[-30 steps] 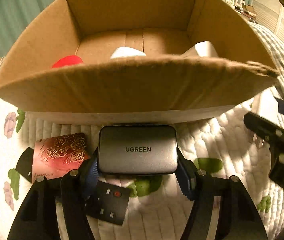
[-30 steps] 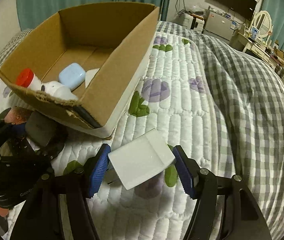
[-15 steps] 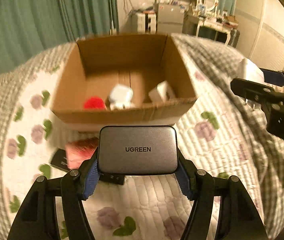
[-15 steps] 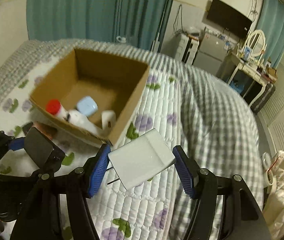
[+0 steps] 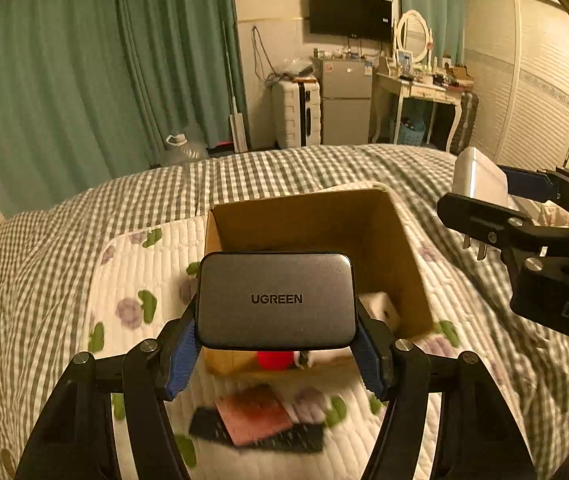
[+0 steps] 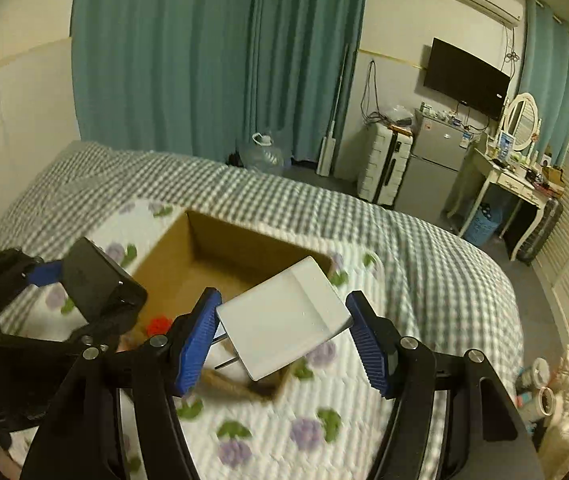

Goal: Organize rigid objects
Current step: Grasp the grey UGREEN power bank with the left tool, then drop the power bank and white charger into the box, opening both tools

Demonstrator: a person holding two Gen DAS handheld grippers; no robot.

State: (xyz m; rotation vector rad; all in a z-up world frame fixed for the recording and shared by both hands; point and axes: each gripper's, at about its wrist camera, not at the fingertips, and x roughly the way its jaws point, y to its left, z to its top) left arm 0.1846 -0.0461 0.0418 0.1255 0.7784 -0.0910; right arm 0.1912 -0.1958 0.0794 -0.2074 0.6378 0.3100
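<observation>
Holding both tools high above the bed (image 5: pixel 44 264), the person kept each one level and pointed forward over the cardboard box (image 5: pixel 304 216). On the left, the left gripper (image 5: pixel 276 344) pinched the grey UGREEN charger (image 5: pixel 276 300) by its two short sides, between the blue pads (image 5: pixel 180 360), with the printed face turned to the camera. Beyond the fingertips and a little lower stood the open box, and the charger covered most of its floor. Only a red cap (image 5: pixel 276 360) and a white block (image 5: pixel 380 308) showed past the charger's edges, both blurred. Under the left gripper, on the quilt, lay a pink card (image 5: pixel 256 416) over some dark flat things (image 5: pixel 284 438); what these were I could not tell because of the blur.

On the right, the right gripper (image 6: pixel 284 332) pinched the white plug adapter (image 6: pixel 284 320), tilted, with one corner up toward the box. Its two metal prongs (image 6: pixel 224 350) pointed to the left pad. In the left wrist view this gripper was cut off by the right edge, with the prongs hanging down. In the right wrist view the left gripper was partly out of the picture at the left, and the near corner of the box was hidden behind the adapter.
</observation>
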